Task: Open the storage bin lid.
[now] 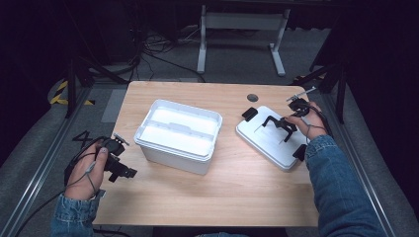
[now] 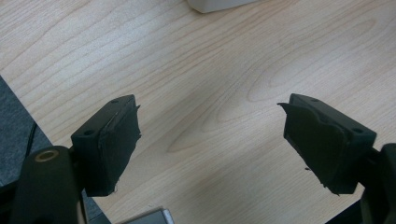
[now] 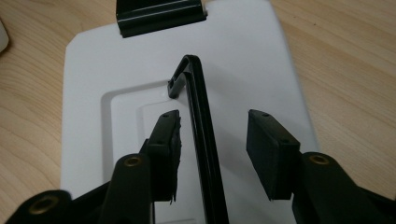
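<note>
High view: one white lid [image 1: 271, 139] with two black latches lies right of centre, its black handle [image 3: 198, 130] raised between the right gripper's [image 1: 279, 124] wide jaws. One white open bin [image 1: 178, 134] sits mid-frame. Lower left, the left gripper [image 1: 120, 171] hangs spread over bare wooden table [image 2: 210, 93].

The person wears blue denim sleeves [image 1: 341, 187] with buttoned cuffs on both arms. The left black two-jaw gripper [image 1: 121, 170] and the right black two-jaw gripper [image 1: 279, 123] are both matte plastic with thin black cables. Each jaw carries a thick rectangular black pad [image 2: 114, 140] with frayed edges and small screw holes. Brass-coloured round rivets [image 3: 133, 161] sit at the jaw joints.
</note>
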